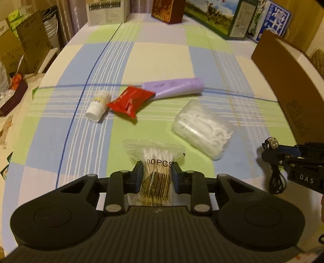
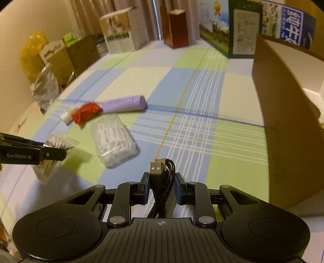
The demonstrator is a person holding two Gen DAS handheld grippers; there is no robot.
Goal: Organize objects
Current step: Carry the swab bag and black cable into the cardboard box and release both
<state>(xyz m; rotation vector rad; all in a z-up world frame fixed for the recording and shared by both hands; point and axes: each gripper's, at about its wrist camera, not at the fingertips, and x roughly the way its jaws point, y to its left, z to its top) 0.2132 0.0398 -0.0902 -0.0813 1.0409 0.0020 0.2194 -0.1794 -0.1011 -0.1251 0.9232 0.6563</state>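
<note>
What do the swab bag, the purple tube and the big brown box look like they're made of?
Swab bag: thin clear plastic film, glossy; the swabs show through it.
Purple tube: probably soft plastic with a matte finish.
Brown box: looks like cardboard, dull brown, with a pale cut edge.

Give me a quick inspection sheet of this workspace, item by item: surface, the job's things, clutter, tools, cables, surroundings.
Surface: checked tablecloth in blue, green and cream.
Job's things: purple tube, red packet and small white bottle lying together; clear box of floss picks apart from them.
Clutter: nothing seen among the items.
Tools: left tool shut on the bag of cotton swabs; right tool shut on the USB cable.
Cables: the bundled black USB cable only.
Surroundings: open cardboard box on the right; cartons along the far edge; more boxes off the left side.
</note>
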